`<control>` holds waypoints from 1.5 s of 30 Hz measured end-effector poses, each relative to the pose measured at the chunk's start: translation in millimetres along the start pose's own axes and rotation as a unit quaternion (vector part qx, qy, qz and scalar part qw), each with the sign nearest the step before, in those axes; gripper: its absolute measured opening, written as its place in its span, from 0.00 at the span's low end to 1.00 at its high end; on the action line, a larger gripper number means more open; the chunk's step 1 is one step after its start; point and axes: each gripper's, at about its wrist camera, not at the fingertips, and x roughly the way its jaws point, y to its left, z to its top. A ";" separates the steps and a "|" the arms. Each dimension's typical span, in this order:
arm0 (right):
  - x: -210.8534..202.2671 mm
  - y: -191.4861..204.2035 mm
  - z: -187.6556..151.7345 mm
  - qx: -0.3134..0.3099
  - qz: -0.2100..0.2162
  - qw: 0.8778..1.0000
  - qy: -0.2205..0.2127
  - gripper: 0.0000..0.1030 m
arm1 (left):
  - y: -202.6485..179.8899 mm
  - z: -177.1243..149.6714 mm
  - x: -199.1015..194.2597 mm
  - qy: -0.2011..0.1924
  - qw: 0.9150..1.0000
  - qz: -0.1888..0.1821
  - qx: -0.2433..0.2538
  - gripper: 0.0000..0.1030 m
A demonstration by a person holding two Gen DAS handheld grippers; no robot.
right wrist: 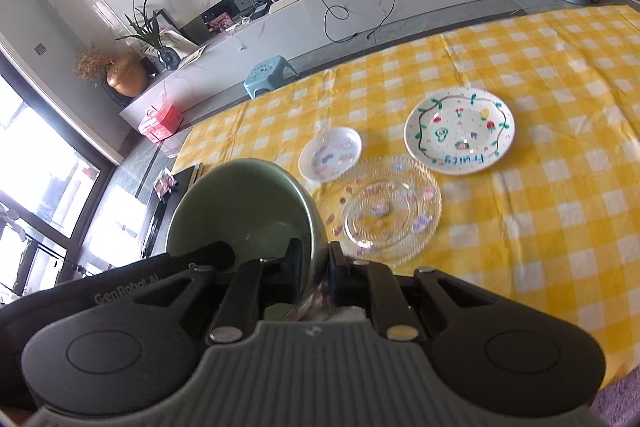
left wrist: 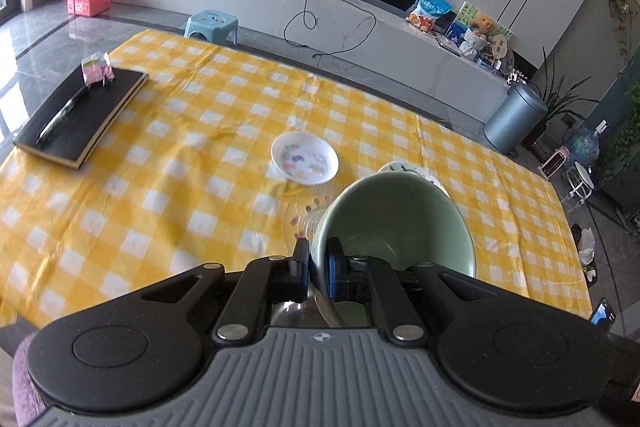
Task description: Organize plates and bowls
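Worktop under a yellow and white checked cloth fills most of both views. On its far left part lies a black notebook with a pen resting along it and a small pink packet at its far end.

Next in size is the green bowl, tipped on its side and lifted above the cloth, its hollow turned toward the left camera. Both tools pinch this bowl by its rim: the left tool has its two pads pressed against the rim wall at the bowl's left edge, and the right tool grips the rim at the bowl's right edge, one pad inside and one outside.

Below and just beyond the bowl sits a clear glass plate with small coloured marks, flat on the cloth. Beyond it and to the right lies a white plate painted with a green vine border and fruit. To the left of that, near the glass plate's edge, sits a small white dish with coloured pictures inside; whether the dish touches the glass plate is unclear.
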 end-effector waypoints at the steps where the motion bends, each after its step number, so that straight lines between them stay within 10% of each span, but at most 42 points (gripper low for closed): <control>1: -1.1 -2.0 -3.2 0.003 0.001 1.000 0.003 0.10 | 1.1 -2.9 0.4 0.003 1.000 -0.001 -0.002 0.09; 23: 28.9 -16.8 -32.7 -0.001 -0.024 0.997 0.070 0.08 | 28.2 -40.8 25.6 0.077 0.996 0.003 -0.043 0.09; 45: 36.4 -18.6 -35.2 -0.040 -0.060 0.996 0.061 0.02 | 8.8 -42.2 44.3 0.080 0.994 0.055 0.051 0.10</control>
